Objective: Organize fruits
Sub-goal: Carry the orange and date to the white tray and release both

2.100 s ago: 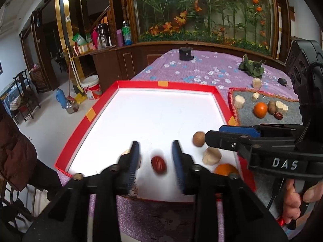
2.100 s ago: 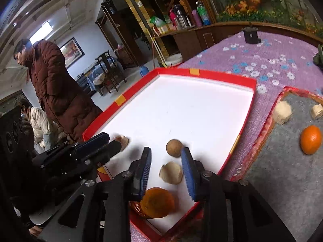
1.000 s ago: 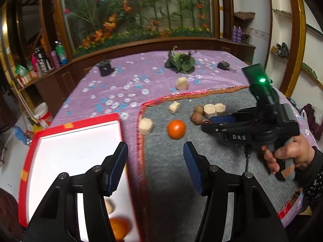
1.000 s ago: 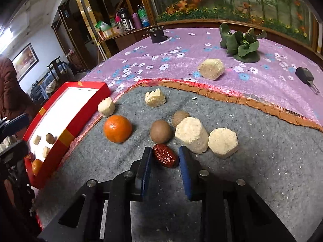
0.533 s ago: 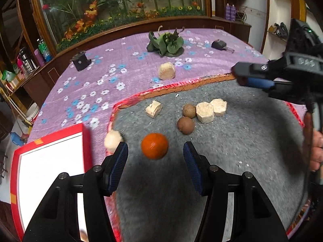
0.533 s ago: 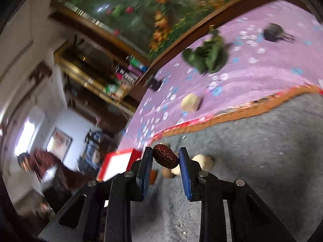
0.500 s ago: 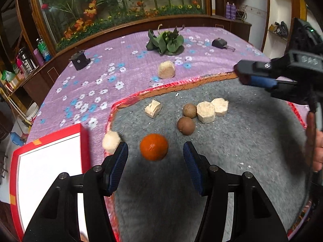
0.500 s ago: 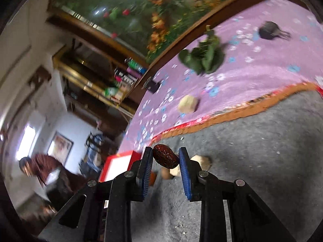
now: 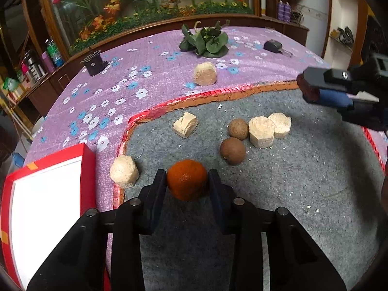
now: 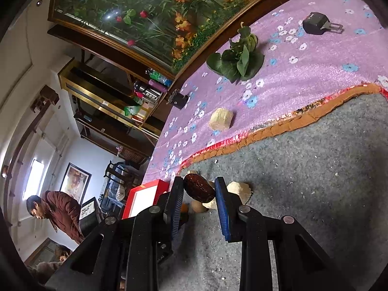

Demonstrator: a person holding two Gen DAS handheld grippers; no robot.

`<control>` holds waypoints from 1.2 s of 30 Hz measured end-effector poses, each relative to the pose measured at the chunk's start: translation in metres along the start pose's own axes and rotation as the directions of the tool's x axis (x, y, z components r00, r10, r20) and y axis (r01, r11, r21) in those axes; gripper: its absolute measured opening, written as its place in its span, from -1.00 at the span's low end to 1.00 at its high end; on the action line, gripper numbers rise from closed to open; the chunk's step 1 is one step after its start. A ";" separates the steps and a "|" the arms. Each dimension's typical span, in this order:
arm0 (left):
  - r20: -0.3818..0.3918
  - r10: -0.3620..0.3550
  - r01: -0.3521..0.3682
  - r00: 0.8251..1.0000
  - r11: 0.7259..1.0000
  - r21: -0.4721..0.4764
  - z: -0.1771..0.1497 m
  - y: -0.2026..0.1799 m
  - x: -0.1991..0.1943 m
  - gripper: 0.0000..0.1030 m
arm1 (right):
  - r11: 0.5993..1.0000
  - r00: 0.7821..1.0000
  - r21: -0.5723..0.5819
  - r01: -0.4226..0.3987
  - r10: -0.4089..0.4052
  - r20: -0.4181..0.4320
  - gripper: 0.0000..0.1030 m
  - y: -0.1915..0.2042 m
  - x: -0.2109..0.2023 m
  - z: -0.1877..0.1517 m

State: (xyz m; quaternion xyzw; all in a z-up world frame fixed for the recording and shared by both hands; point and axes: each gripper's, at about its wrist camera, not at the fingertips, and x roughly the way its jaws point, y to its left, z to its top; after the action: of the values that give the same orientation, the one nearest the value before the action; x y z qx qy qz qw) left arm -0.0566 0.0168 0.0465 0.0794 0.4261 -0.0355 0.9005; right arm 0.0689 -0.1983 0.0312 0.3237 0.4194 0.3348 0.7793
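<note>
L gripper jaws closing round the tangerine at grey mat's near-left; R gripper clamps a red date, lifted. Two brown round fruits left to sort.

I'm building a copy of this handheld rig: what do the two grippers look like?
Both are matte black plastic with silver screw heads. The left gripper has two angular arms with dark flat pads; the right gripper has ribbed blue pads. No cables or sleeves are visible.
</note>
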 end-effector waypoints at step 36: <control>0.274 0.394 -0.288 0.877 0.889 -0.355 -0.104 0.142 -0.186 -0.37 | 0.917 0.941 -0.298 -0.266 0.180 -0.285 -0.49 0.197 0.108 -0.115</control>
State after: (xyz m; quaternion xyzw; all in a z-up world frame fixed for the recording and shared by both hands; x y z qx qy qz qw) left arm -0.2351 0.1736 0.1413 0.0076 0.2442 0.1783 0.9532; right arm -0.0341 0.0246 0.0881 0.1884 0.4125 0.5263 0.7193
